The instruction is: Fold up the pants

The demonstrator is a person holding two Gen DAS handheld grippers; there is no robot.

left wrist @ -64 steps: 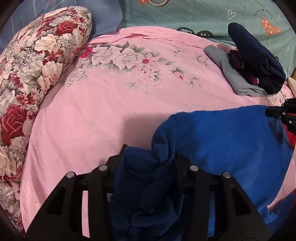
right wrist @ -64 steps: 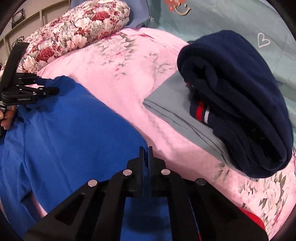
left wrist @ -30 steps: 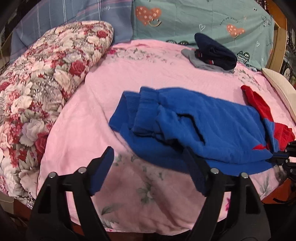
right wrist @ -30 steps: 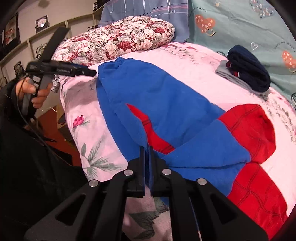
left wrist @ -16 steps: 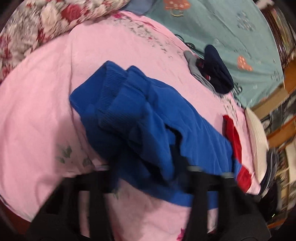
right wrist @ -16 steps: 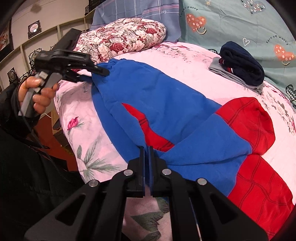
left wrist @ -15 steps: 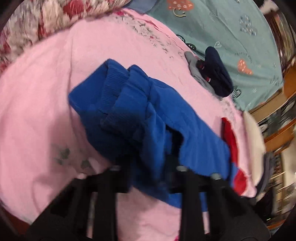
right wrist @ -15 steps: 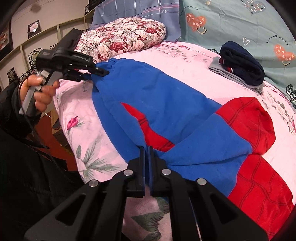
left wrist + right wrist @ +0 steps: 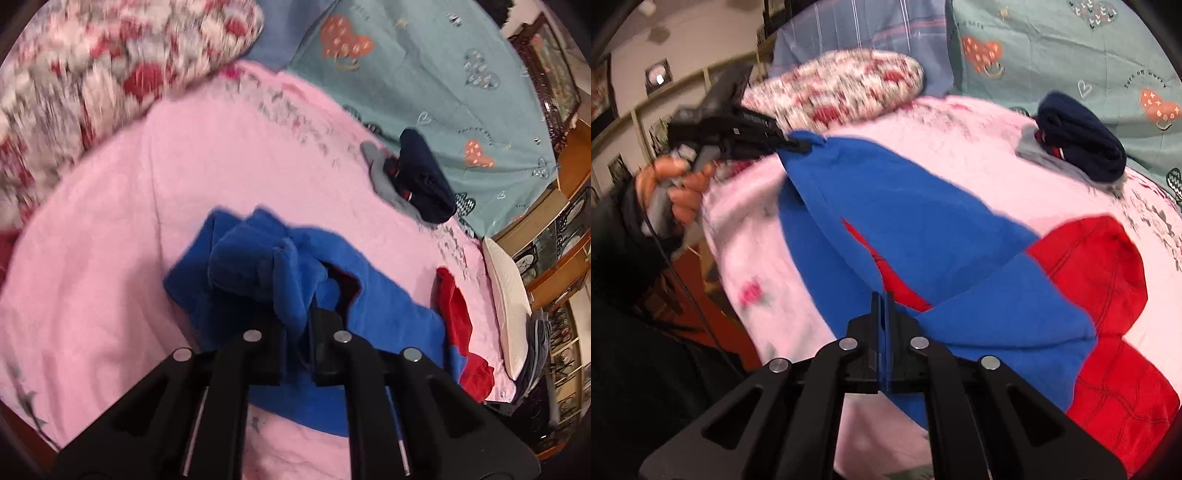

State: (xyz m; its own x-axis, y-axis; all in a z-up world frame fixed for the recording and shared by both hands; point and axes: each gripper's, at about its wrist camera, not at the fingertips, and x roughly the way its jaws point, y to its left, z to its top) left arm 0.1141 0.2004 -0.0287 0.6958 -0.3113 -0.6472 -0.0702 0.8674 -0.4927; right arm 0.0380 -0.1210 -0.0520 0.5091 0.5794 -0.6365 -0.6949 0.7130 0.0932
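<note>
Although both ends are gripped, the pants (image 9: 923, 221) lie only roughly spread across the pink bed (image 9: 110, 221), so I judge the folding barely begun: legs to align, then halving. The left claw (image 9: 295, 317) is clamped on a bunched blue cuff or waistband at six o'clock in its view; the right claw (image 9: 882, 317) pinches a thin blue edge. The fabric looks like soft, thick fleece, blue with red panels toward four o'clock. A folded navy garment (image 9: 1082, 136) sits at two o'clock.
</note>
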